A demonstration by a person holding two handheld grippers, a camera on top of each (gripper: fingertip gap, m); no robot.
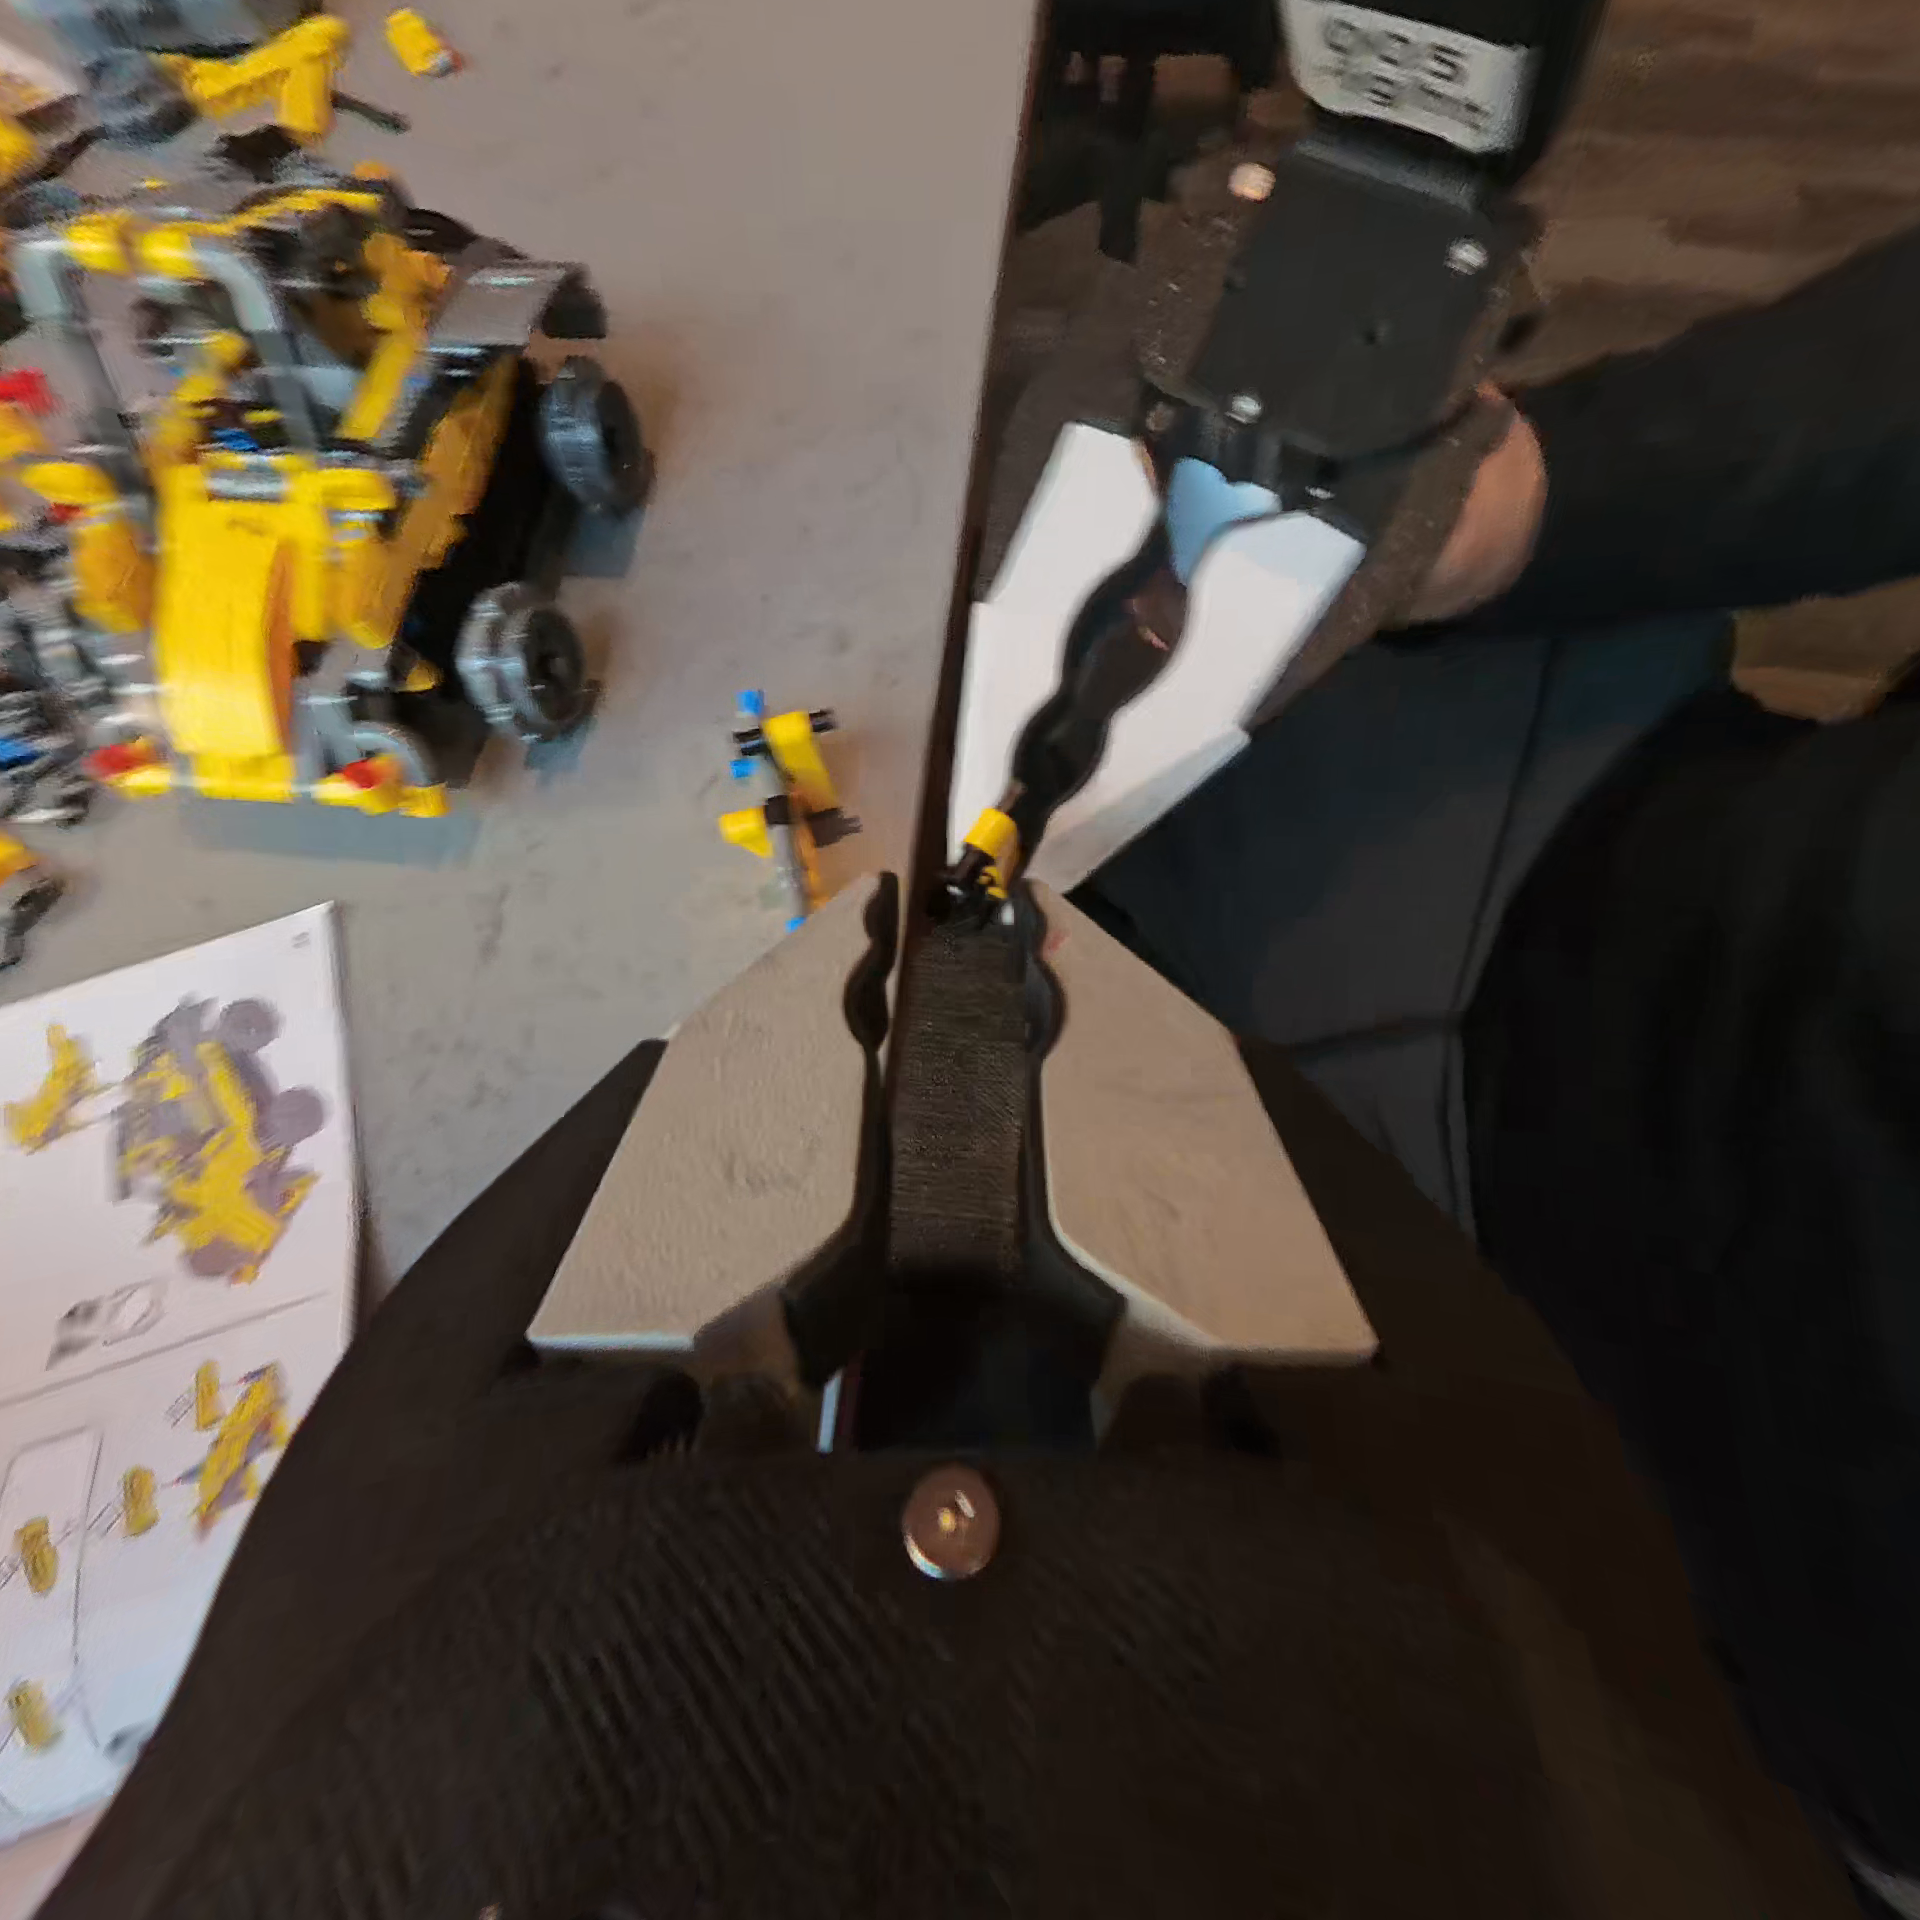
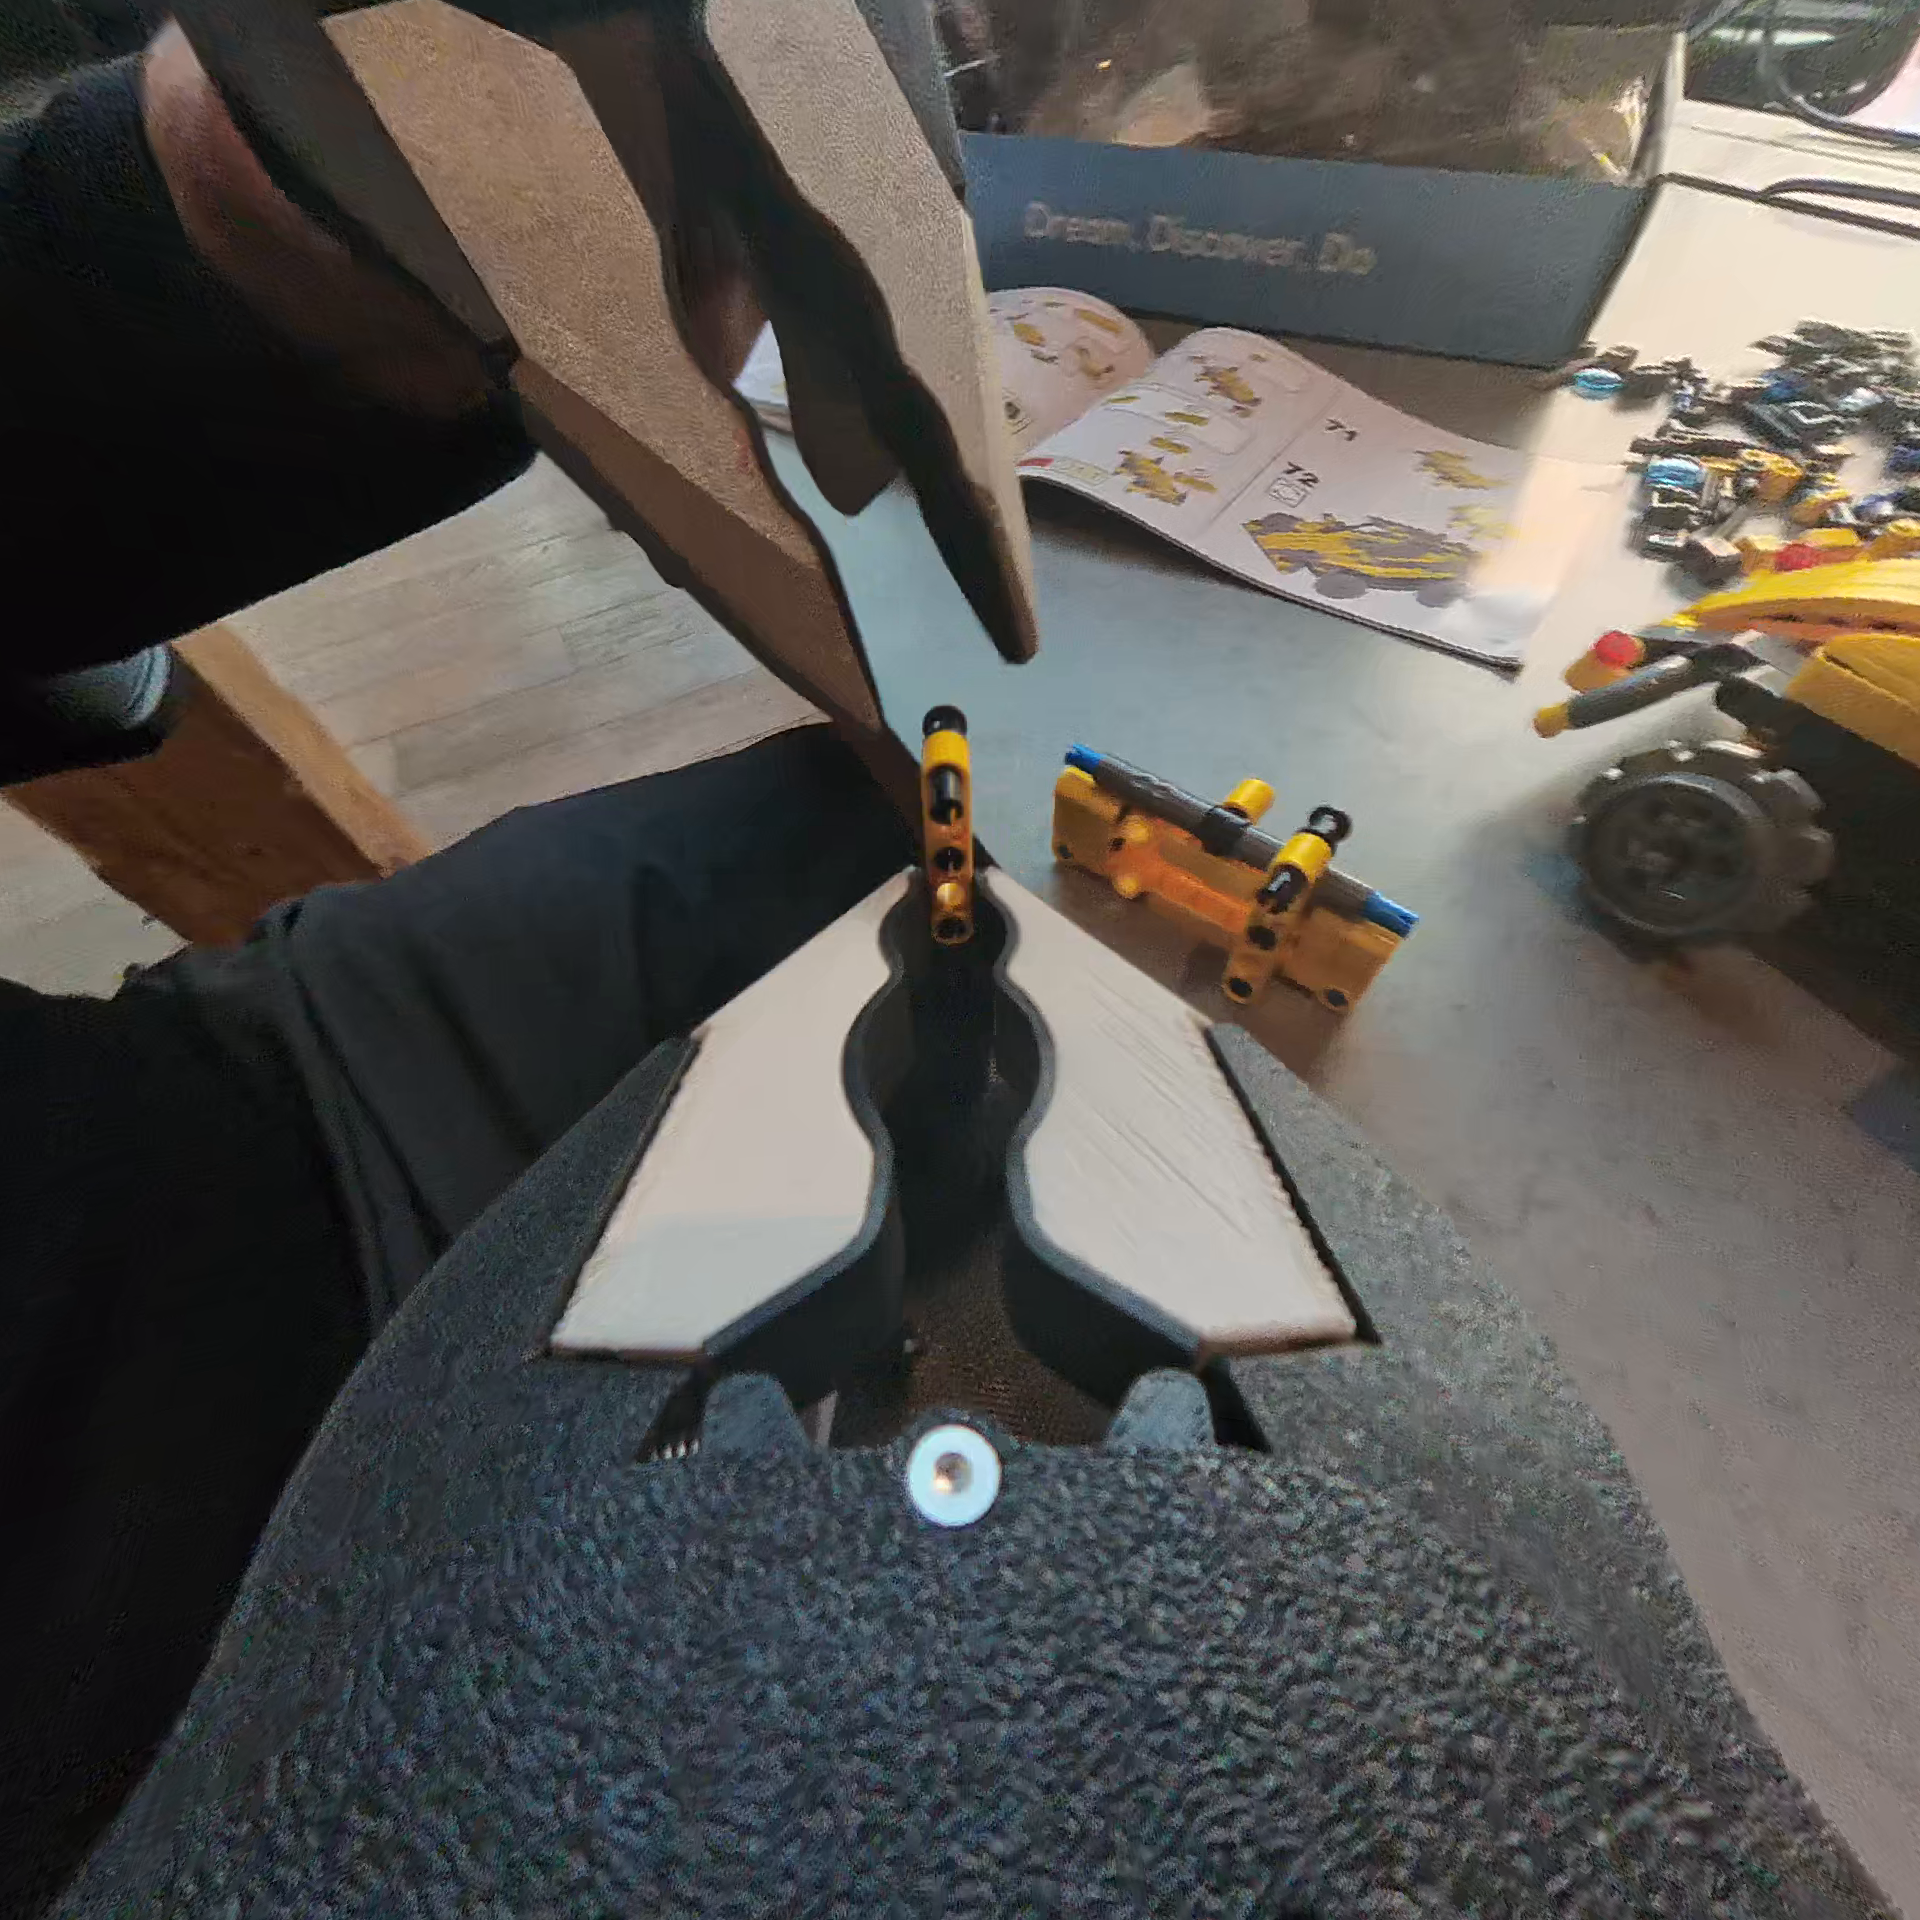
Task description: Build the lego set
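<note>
A: Nearest item?
B: Right gripper [image 2: 948,896], clenched on a small yellow beam [image 2: 948,831] with black pins, held upright at the table edge [image 1: 940,665].
A: Left gripper [image 2: 961,686]?
B: Released, tips parted just above that beam.
A: Beyond?
B: Yellow sub-assembly [image 2: 1226,894] on the grey table; farther, instruction booklet [image 2: 1278,468], yellow toy truck [image 1: 312,540], loose parts [image 2: 1766,447].

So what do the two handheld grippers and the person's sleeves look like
Both grippers look alike: the right gripper and left gripper each have a rough black printed body with one silver screw, and two pale wedge-shaped fingers lined with wavy black inner edges. The right one carries a black block with a white label on its back. The person wears dark sleeves.
</note>
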